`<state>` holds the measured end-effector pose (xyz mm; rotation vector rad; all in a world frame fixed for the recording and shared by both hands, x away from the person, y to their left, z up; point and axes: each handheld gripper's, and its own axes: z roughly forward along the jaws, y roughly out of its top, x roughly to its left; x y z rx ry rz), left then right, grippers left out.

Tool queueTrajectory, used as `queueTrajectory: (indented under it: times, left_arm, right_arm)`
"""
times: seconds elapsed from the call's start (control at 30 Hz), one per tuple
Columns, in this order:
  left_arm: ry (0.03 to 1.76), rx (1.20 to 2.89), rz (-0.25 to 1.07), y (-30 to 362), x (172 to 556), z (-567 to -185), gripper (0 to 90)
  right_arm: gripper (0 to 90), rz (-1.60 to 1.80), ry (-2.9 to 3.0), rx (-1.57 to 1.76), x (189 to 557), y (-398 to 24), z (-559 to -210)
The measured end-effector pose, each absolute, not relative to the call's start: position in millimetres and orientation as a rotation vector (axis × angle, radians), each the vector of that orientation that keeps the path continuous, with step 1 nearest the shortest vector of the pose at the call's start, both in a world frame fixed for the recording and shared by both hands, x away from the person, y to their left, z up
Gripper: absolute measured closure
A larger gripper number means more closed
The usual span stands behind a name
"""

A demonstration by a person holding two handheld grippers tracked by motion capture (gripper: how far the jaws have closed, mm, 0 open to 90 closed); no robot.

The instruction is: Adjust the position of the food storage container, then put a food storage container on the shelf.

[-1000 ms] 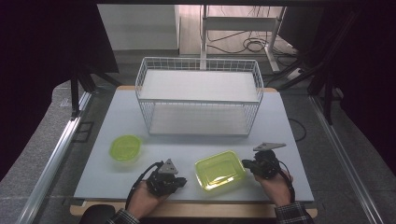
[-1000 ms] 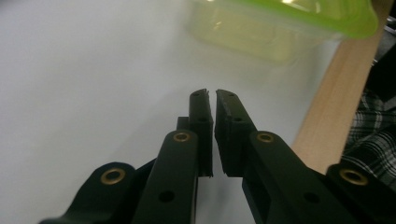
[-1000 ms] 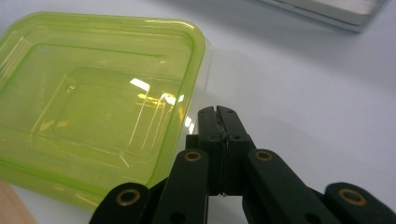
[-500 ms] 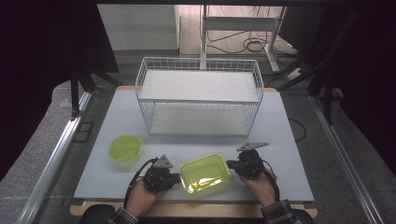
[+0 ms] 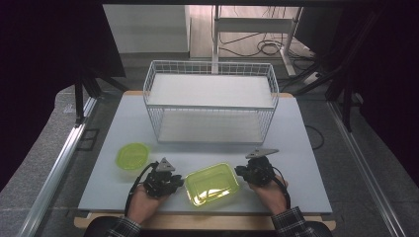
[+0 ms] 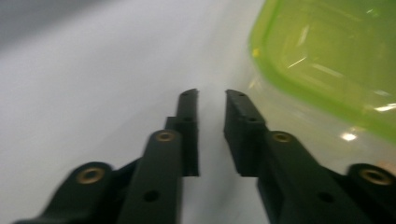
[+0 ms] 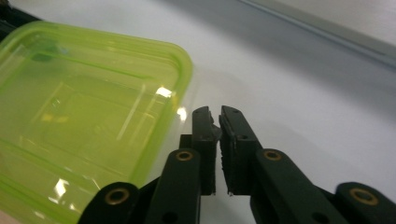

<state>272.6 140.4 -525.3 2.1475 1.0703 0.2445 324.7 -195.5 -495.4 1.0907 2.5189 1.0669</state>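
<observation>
A yellow-green rectangular plastic container [image 5: 211,185] lies on the white table [image 5: 306,148] near its front edge, between my two grippers. My left gripper [image 5: 179,183] sits just left of it. In the left gripper view its jaws [image 6: 211,93] stand slightly apart with only table between them, and the container [image 6: 327,56] is off to their right. My right gripper [image 5: 238,171] rests just right of the container. In the right gripper view its jaws [image 7: 215,112] are closed together on nothing, beside the container's corner [image 7: 84,116].
A small round yellow-green bowl [image 5: 132,154] sits on the table to the left of my left gripper. A large white wire basket [image 5: 210,106] stands across the back half of the table. Bare table lies between the basket and the container.
The container has slid a little to the left along the front of the table. Both grippers moved left with it, staying on either side.
</observation>
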Motion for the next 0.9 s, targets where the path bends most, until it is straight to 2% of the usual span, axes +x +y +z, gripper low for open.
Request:
queueTrajectory:
  times: [0.17, 0.23, 0.3, 0.43, 0.63, 0.9]
  left_arm:
    - [1.098, 2.092, 0.3, 153, 270, -521, 40.7]
    - [1.095, 2.088, 0.31, 154, 270, -522, 32.8]
    - [1.096, 2.098, 0.342, 154, 269, -523, 23.2]
    - [1.098, 2.107, 0.351, 156, 267, -525, 12.8]
    - [1.086, 2.117, 0.366, 155, 259, -526, 5.0]
    - [1.065, 2.138, 0.398, 154, 257, -528, 4.7]
  right_arm:
    - [53.7, 1.129, 2.486, 1.115, 323, -215, -492]
    - [45.7, 1.149, 2.475, 1.135, 323, -219, -493]
    - [38.7, 1.166, 2.482, 1.134, 324, -221, -494]
    - [31.0, 1.201, 2.485, 1.115, 324, -220, -492]
    - [26.0, 1.236, 2.475, 1.122, 322, -221, -488]
    - [19.7, 1.3, 2.49, 1.195, 324, -219, -487]
